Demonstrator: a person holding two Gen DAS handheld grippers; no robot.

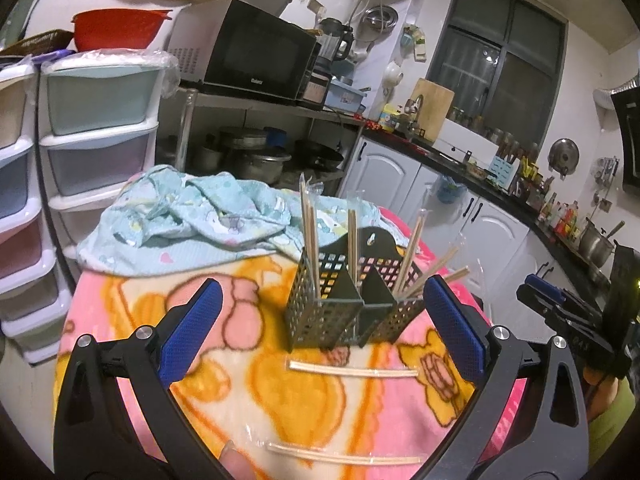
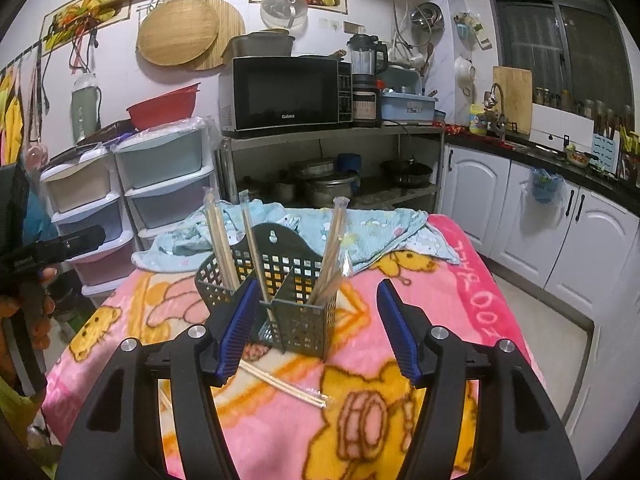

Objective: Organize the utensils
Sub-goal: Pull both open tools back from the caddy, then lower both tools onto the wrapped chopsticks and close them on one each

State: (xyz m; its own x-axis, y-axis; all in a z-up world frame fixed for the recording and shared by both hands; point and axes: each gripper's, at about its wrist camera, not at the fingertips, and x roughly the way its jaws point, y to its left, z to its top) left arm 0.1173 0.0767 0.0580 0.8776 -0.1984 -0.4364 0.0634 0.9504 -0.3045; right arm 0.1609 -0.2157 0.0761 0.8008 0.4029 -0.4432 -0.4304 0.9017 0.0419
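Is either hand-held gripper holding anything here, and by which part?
Nothing is held. The left hand-held gripper and right hand-held gripper are both open and empty.

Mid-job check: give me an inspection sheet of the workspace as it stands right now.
Surface: pink cartoon blanket covers the table.
Job's things: black perforated holder upright, wrapped chopsticks standing in its compartments; two wrapped chopstick pairs lie flat in front, nearer pair, farther pair.
Clutter: crumpled blue cloth behind the holder.
Grippers: left gripper open, empty; right gripper open, empty.
Cables: nothing seen on the table.
Surroundings: microwave on a shelf, plastic drawers, white cabinets.
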